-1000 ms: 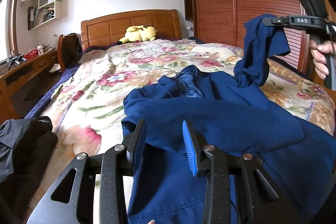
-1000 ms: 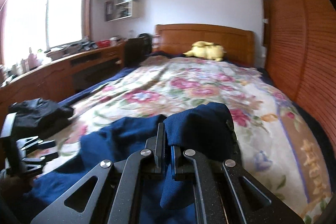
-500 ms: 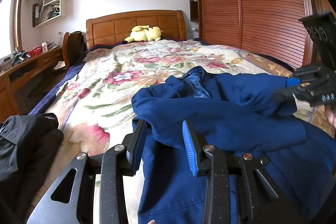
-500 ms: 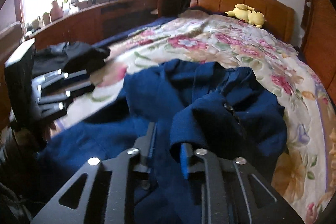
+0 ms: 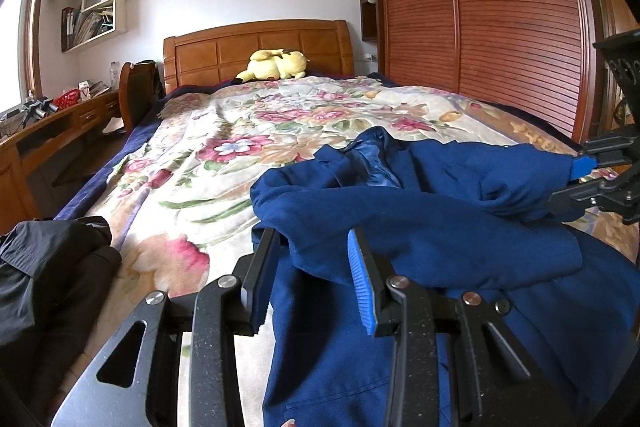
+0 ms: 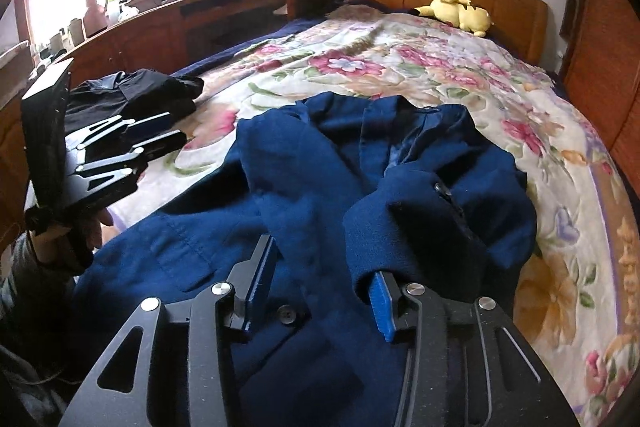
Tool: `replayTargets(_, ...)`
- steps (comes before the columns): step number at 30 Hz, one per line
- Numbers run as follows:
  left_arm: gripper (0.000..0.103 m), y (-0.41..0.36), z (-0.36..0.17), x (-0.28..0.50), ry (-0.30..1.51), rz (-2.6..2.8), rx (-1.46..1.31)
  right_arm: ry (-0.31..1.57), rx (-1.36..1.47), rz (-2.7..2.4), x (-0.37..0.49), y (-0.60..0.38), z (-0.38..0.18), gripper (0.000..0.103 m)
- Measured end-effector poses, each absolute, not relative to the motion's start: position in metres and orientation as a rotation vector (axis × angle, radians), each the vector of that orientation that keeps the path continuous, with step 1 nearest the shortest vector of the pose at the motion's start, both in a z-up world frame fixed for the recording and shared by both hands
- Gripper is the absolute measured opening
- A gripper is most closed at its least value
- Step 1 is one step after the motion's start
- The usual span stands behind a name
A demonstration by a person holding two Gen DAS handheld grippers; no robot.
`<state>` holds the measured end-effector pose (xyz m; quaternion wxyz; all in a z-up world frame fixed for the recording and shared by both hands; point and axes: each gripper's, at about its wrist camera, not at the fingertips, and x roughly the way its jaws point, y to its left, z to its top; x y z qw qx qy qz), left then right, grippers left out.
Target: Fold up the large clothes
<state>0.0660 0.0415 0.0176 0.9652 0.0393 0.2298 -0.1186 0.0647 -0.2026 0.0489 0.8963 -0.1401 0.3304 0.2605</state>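
A navy blue jacket (image 5: 420, 239) lies on the floral bedspread (image 5: 248, 147), both sleeves folded across its front; it also shows in the right wrist view (image 6: 304, 195). My left gripper (image 5: 312, 279) is open and empty over the jacket's left edge; it also shows at the left of the right wrist view (image 6: 160, 135). My right gripper (image 6: 320, 287) is open just above the jacket's front, the right sleeve cuff (image 6: 404, 227) draped over its right finger. It also shows at the right edge of the left wrist view (image 5: 576, 179).
A black garment (image 5: 44, 267) lies at the bed's left edge, also in the right wrist view (image 6: 136, 91). A yellow plush toy (image 5: 276, 63) sits at the wooden headboard. A wooden desk (image 6: 160, 23) runs along the left, a slatted wardrobe (image 5: 500, 27) along the right.
My right gripper carried the right sleeve down from mid-air, laid it across the jacket's front and opened. The left gripper stayed open and barely moved.
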Motion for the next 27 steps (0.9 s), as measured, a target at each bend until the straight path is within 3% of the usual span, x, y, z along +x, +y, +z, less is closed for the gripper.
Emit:
replayTargets(14,0.036,0.041,0.018,0.065,0.466,-0.242,0.081,0.755,-0.26,0.537,0.031,-0.198,0.033,0.047)
replayTargets(27,0.036,0.039,0.016,0.065,0.466,-0.249,0.085,0.907,-0.208,0.441,0.022,-0.242,-0.027,0.047)
